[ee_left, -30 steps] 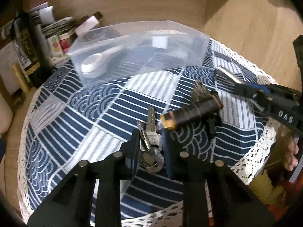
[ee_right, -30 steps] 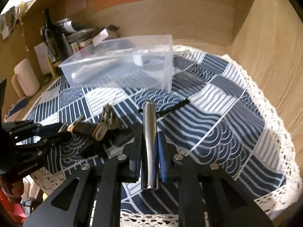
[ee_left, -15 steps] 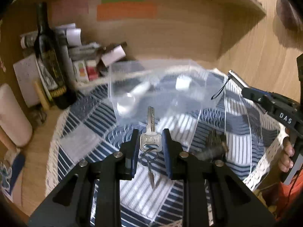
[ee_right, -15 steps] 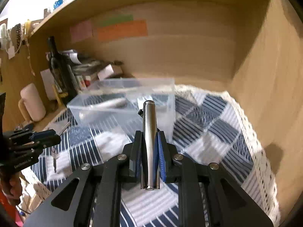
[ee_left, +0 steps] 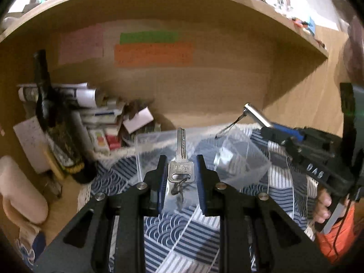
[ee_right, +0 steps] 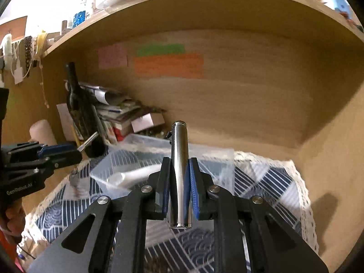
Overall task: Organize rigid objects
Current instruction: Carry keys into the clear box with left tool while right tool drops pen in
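I held the left gripper (ee_left: 180, 170) clenched on the key (ee_left: 181, 159), the right gripper (ee_right: 179, 177) clenched on the metal cylinder (ee_right: 179, 170), above the clear container (ee_right: 163, 159).

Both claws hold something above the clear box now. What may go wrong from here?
The left claw pinches only the head of the key, and a second key dangles below; it may twist or snag on the clear box rim. The metal cylinder in the right claw is smooth and could slip.
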`<state>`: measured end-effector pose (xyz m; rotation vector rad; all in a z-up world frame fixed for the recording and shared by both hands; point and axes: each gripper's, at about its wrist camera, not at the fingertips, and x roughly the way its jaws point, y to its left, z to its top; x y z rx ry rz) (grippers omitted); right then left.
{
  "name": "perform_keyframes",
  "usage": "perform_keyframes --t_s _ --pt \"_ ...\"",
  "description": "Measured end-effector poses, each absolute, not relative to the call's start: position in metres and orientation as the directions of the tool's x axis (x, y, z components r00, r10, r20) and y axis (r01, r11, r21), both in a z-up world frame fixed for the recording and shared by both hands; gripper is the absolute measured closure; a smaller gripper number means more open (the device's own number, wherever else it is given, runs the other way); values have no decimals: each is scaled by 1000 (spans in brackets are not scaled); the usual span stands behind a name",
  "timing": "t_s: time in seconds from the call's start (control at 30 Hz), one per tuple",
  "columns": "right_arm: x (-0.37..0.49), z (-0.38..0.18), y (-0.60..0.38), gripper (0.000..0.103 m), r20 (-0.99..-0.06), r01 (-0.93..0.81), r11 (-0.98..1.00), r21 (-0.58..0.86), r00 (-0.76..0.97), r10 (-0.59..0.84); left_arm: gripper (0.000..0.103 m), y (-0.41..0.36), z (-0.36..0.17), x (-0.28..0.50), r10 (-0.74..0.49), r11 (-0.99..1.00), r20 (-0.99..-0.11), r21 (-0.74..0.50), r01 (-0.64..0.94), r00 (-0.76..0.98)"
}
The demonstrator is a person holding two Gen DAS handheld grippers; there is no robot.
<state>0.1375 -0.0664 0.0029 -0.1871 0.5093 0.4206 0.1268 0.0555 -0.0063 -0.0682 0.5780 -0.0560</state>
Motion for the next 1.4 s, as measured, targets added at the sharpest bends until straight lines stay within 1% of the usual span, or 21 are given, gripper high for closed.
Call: perform_keyframes --t_s 0.13,0.27,0.63,0.8,0.97,1.07,1.1,1.13,1.2,1.33,1.37,1.4 --pt "155 2 -55 89 -519 -449 889 -85 782 345 80 60 -1 145 -72 996 -538 -85 31 840" --pt "172 -5 -46 89 -546 -468 879 -94 762 348 80 63 -11 168 -82 995 -556 -96 33 827" --pt "220 -61 -35 89 -698 -489 867 -99 655 290 80 55 -77 221 -118 992 -693 -115 52 712" --pt "233 -81 -32 89 -741 -489 866 -108 620 257 80 51 -96 228 -121 992 -729 -109 60 673" --pt "233 -82 -26 89 -750 -497 857 -133 616 241 80 54 -105 229 -132 991 -753 -123 59 645" --pt "232 -82 -26 88 -761 -501 856 -130 604 238 80 53 -101 225 -119 992 -747 -117 47 654" --pt "230 -80 -26 86 -759 -501 855 -135 607 236 80 53 -99 223 -117 992 -745 -115 46 657" --pt "228 -77 -27 84 -756 -500 855 -136 610 236 79 53 -96 220 -114 993 -742 -111 46 661" --pt "223 -68 -29 73 -737 -496 858 -134 628 249 74 53 -89 213 -107 994 -730 -103 46 675" --pt "207 -48 -33 70 -701 -492 861 -133 661 269 56 54 -71 192 -84 996 -694 -80 39 715" --pt "201 -41 -35 68 -689 -489 862 -130 670 276 50 54 -68 187 -83 996 -687 -80 38 722" --pt "196 -37 -36 66 -680 -487 864 -129 677 280 47 54 -65 180 -81 996 -678 -78 38 731"
